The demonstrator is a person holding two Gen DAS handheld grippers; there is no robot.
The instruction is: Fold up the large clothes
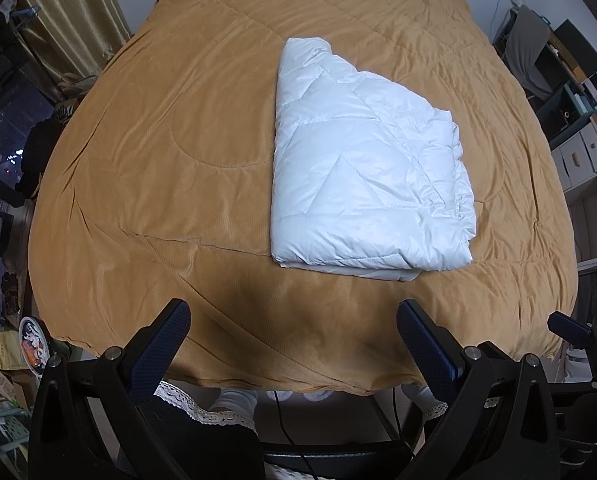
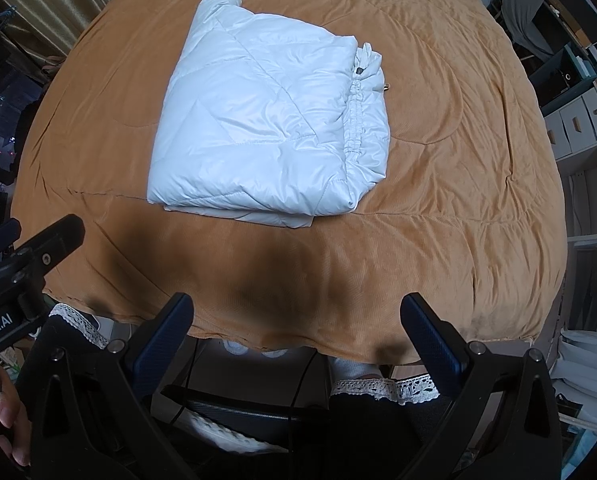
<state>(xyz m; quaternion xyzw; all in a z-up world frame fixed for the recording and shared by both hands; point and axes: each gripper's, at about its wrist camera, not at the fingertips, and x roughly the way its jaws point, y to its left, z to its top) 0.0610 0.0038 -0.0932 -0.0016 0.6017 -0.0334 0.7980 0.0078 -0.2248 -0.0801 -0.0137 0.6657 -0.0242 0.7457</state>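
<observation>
From the left wrist view, a white quilted puffer jacket point(image 1: 362, 168), glossy and padded, lies folded into a thick rectangular bundle on a mustard-yellow quilted bedspread point(image 1: 146, 168). The bundle sits right of centre in this view, well apart from the gripper. The left gripper point(image 1: 294, 316) hangs over the near edge of the bedspread, its two black fingers with blue ribbed pads spread wide, with nothing between them. At the far right edge, the tip of the right gripper point(image 1: 566, 326) shows just beside it. Grey shelving with boxes point(image 1: 578, 148) stands along the right, and a gold curtain point(image 1: 70, 20) hangs at the upper left.

From the right wrist view, the same folded jacket point(image 2: 258, 120) lies left of centre on the bedspread point(image 2: 458, 160), with a gathered elastic hem running down its right edge. The right gripper point(image 2: 296, 314) is held over the near edge of the bed, jaws wide apart and empty. The left gripper point(image 2: 38, 240) juts in from the left. White lace trim point(image 2: 382, 388) on dark clothing shows below the bed edge.
</observation>
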